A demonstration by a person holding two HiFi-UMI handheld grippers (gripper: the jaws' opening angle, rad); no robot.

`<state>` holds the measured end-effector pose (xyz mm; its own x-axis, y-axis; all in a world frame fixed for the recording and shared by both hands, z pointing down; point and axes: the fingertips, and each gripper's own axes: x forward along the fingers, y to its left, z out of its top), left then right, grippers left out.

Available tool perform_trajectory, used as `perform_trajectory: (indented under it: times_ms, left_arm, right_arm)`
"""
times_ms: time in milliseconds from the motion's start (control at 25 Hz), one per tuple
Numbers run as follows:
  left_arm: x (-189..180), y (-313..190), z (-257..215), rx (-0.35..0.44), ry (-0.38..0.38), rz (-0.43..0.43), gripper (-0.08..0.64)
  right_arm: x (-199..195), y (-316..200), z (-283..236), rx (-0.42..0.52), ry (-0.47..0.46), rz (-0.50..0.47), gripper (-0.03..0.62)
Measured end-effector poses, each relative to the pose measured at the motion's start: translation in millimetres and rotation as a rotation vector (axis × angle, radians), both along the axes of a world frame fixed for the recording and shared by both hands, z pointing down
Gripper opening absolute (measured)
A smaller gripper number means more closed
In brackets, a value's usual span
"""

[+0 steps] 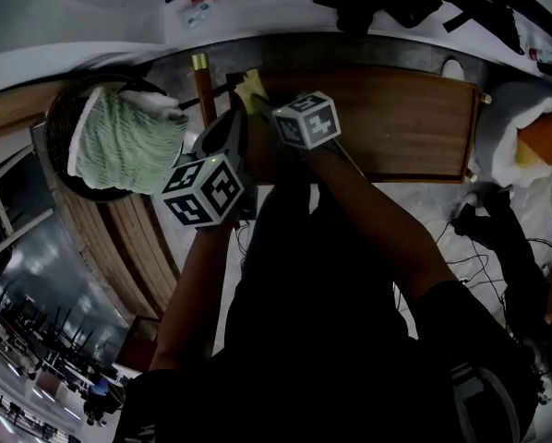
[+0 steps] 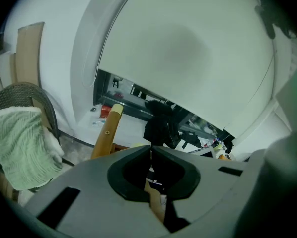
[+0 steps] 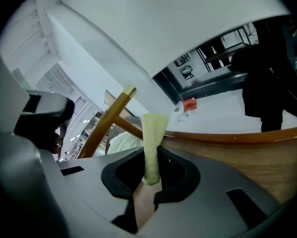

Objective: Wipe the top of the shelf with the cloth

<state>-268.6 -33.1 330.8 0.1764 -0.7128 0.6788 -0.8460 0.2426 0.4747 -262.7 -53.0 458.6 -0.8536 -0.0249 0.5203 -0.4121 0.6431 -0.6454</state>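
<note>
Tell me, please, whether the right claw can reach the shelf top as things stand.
Probably yes: the right claw, shut on the yellow cloth, hangs at the left end of the shelf top, with nothing standing between them.

Smooth wood shelf top (image 1: 396, 118), ribbed cloth (image 3: 152, 138), matt grey plastic fingers (image 3: 215, 182)

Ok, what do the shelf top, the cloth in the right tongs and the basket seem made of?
The shelf top looks like varnished wood: brown grain lines with a slight sheen. The cloth pinched in the right tongs seems a thin pale-yellow fabric, perhaps microfibre; it stands in a soft fold. The basket looks like dark woven wicker or rattan, by its ribbed weave.
</note>
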Motion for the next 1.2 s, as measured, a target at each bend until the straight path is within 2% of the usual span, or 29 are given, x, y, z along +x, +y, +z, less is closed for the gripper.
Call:
perform_trajectory:
  times_ms: [160, 320, 440, 600, 960, 1200]
  left_arm:
    - [-7.0, 1.5, 0.1, 0.003, 0.007, 0.005, 0.012]
    - [-10.2, 6.0, 1.9, -0.002, 0.006, 0.017, 0.012]
    - [-14.4, 3.9, 6.3, -0.011, 0.009, 0.029, 0.012]
    - [-9.5, -2.8, 10.3, -0.014, 0.015, 0.052, 0.012]
    - [25.5, -23.4, 29.4, -0.029, 0.013, 0.109, 0.012]
    - [49.7, -32.6, 43.5, -0.053, 0.056, 0.102, 0.012]
  right_arm:
    - [-18.1, 2.4, 22.8, -0.035, 0.037, 0.005, 0.054]
    - [-34.8, 0.1, 23.7, -0.018, 0.044, 0.01, 0.054]
    - [-38.6, -3.2, 27.8, 0.0, 0.11, 0.025, 0.054]
    - [-28.6, -2.5, 32.6, -0.011, 0.186, 0.046, 0.054]
    - [14.9, -24.3, 32.1, -0.015, 0.223, 0.065, 0.052]
    - [47.3, -43.5, 29.9, 0.026, 0.235, 0.088, 0.052]
